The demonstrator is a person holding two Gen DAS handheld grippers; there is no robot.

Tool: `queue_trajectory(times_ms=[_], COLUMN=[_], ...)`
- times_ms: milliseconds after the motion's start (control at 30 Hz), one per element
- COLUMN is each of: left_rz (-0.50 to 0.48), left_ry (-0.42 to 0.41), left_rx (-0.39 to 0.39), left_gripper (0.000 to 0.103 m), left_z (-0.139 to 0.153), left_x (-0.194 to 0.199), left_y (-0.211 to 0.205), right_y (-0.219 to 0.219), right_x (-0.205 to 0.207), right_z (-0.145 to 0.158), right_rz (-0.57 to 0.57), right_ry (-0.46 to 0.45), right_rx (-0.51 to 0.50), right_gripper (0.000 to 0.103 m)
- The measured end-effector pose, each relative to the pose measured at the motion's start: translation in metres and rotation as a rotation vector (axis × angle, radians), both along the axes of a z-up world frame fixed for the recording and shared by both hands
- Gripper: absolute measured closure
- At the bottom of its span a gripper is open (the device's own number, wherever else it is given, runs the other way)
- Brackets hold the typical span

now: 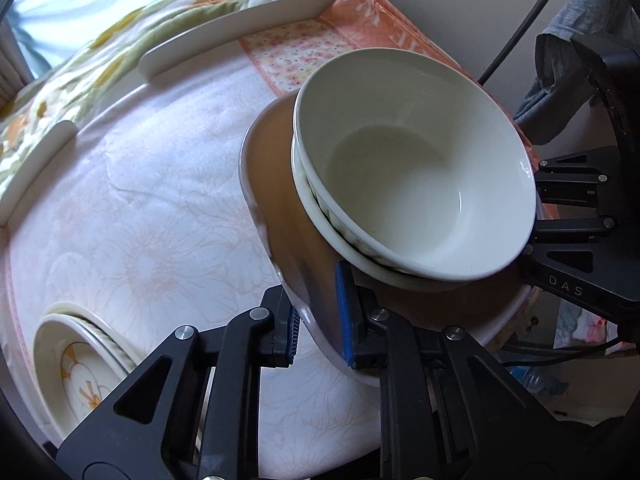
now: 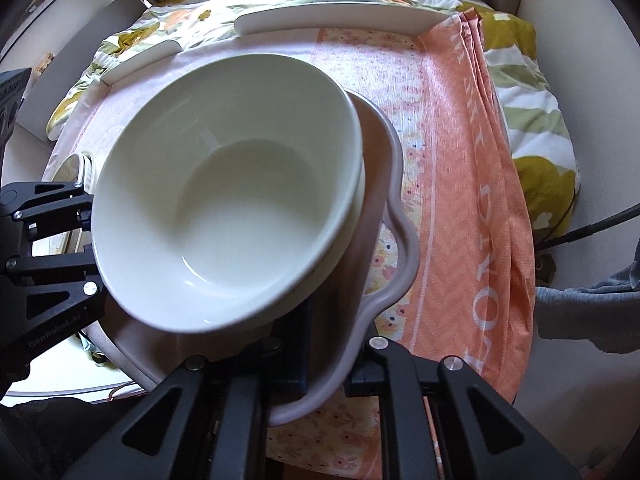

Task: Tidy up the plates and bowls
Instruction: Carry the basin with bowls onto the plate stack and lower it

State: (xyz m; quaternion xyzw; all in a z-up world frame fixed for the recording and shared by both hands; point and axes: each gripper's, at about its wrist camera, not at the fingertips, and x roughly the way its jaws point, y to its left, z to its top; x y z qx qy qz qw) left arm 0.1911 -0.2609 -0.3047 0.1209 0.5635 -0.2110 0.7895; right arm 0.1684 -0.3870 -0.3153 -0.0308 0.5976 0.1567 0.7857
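A pale wavy-rimmed plate point(image 1: 276, 184) carries two nested white bowls point(image 1: 420, 168) and is held above the table. My left gripper point(image 1: 320, 328) is shut on the plate's near rim. My right gripper point(image 2: 324, 344) is shut on the opposite rim of the same plate point(image 2: 396, 240); the bowls point(image 2: 224, 208) fill the right wrist view. Each gripper shows at the edge of the other's view, the right one point(image 1: 568, 224) and the left one point(image 2: 52, 240). A second stack of flower-patterned dishes point(image 1: 80, 360) sits on the table at lower left.
The round table point(image 1: 140, 220) has a pale floral cloth and a raised white rim point(image 1: 236, 36). An orange towel point(image 2: 480, 200) lies on its right side. A flowered blanket point(image 2: 532, 128) and curtains lie beyond. A black cable point(image 1: 520, 28) hangs at right.
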Motion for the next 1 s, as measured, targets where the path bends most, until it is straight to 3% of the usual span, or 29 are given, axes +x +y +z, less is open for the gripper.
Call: queue_trajectory(times_ms=[333,633,1000], left_rz=[0.092,0.167,0.220], left_ry=[-0.059,-0.108,-0.061], left_rx=[-0.017,-0.042,-0.016], left_gripper=[0.089,0.089,0.089], left_z=[0.046,0.087,0.079], left_x=[-0.008,-0.024,-0.049], left_y=[0.032,0.109,0.217], right_y=[0.023,0.091,0.191], right_x=[0.006,-0.002,-0.020], right_z=[0.051,0.097,0.087], right_rz=[0.076,0.117,0.124], right_ry=[-0.088,-0.159,-0.124], right_rx=[-0.039,-0.043,0.003], right_gripper=[0.092,0.092,0.092])
